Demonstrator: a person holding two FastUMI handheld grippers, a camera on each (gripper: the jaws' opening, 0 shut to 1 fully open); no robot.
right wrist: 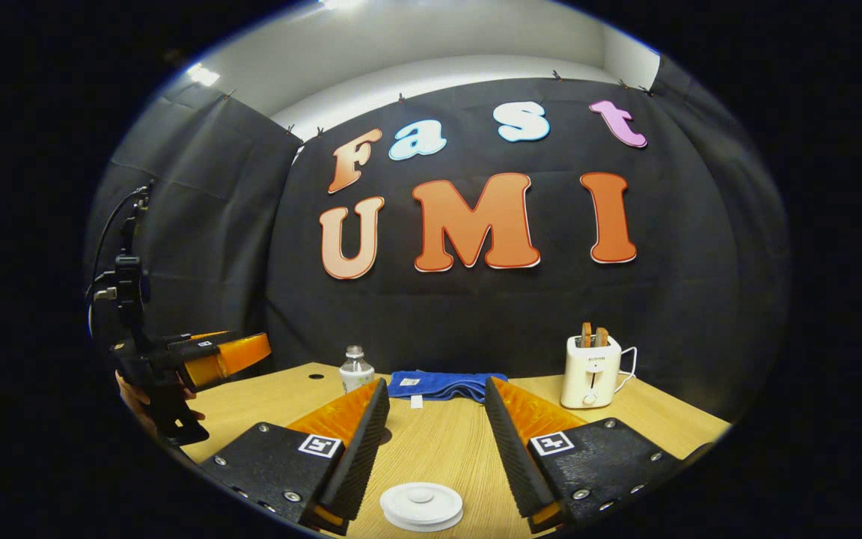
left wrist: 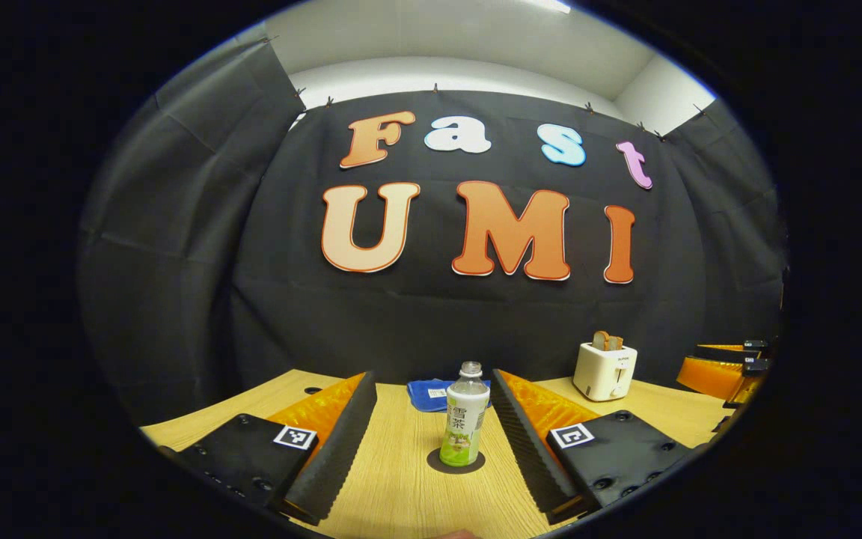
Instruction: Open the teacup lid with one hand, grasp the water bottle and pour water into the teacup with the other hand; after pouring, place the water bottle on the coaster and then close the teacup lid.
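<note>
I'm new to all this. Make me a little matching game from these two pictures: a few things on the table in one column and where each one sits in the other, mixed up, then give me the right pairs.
Things
1. water bottle
2. white teacup lid
3. toaster
4. blue cloth

Places
A. lying folded at the back of the table, by the wall
B. standing on the dark round coaster
C. low between the open fingers of the right claw
D. far right of the table, with slices sticking up

Pairs: 1-B, 2-C, 3-D, 4-A
</note>
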